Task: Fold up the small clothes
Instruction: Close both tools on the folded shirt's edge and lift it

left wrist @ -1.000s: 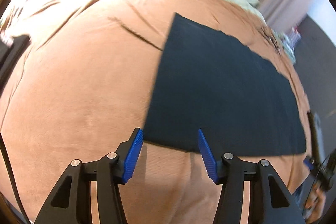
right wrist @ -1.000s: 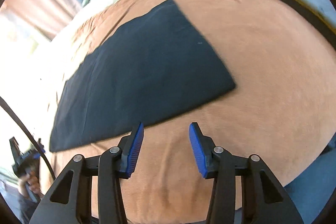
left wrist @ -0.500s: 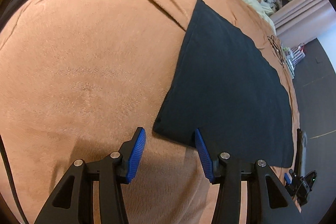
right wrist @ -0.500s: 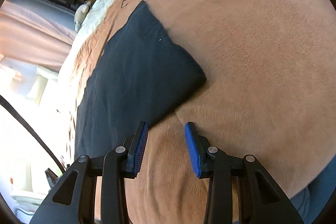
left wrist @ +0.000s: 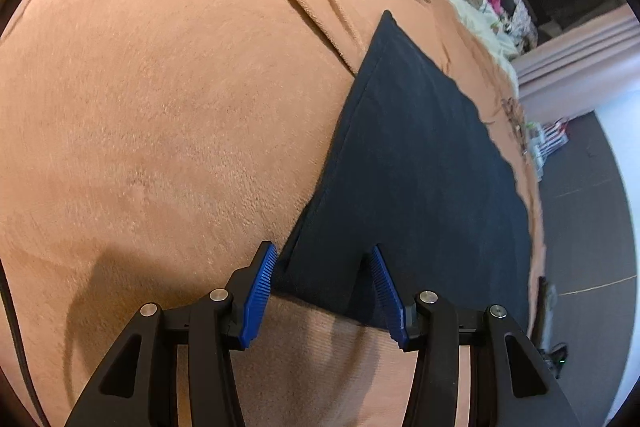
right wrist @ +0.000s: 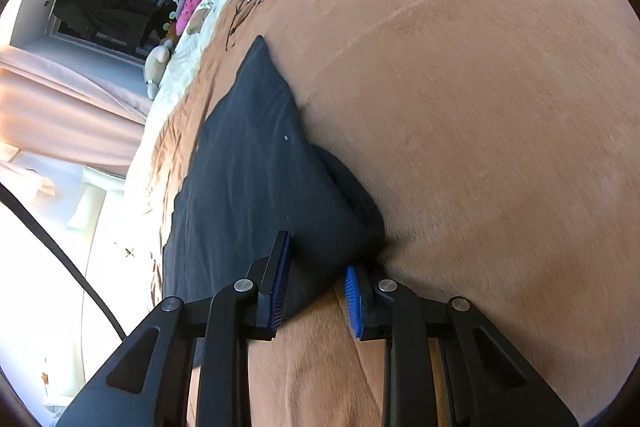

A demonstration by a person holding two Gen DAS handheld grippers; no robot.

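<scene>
Cloth: dark, flat on the blanket, two near corners at the grippers.
Left gripper: jaws half wide, astride the cloth's near left corner; pads not pressing it yet.
Right gripper: jaws narrowing, closing round the cloth's near right corner, which bunches up between them; no firm pinch visible yet.
Step, as judged: grasping both near corners to lift and fold over the far edge.
Risk, blanket: plush pile just under the cloth; tips dug too low could pinch it along and drag it up.
Risk, uneven grip: right closing ahead of left; lifting now would skew the fold.
Risk, slip: thin corner, shallow bite, could pull free.
</scene>
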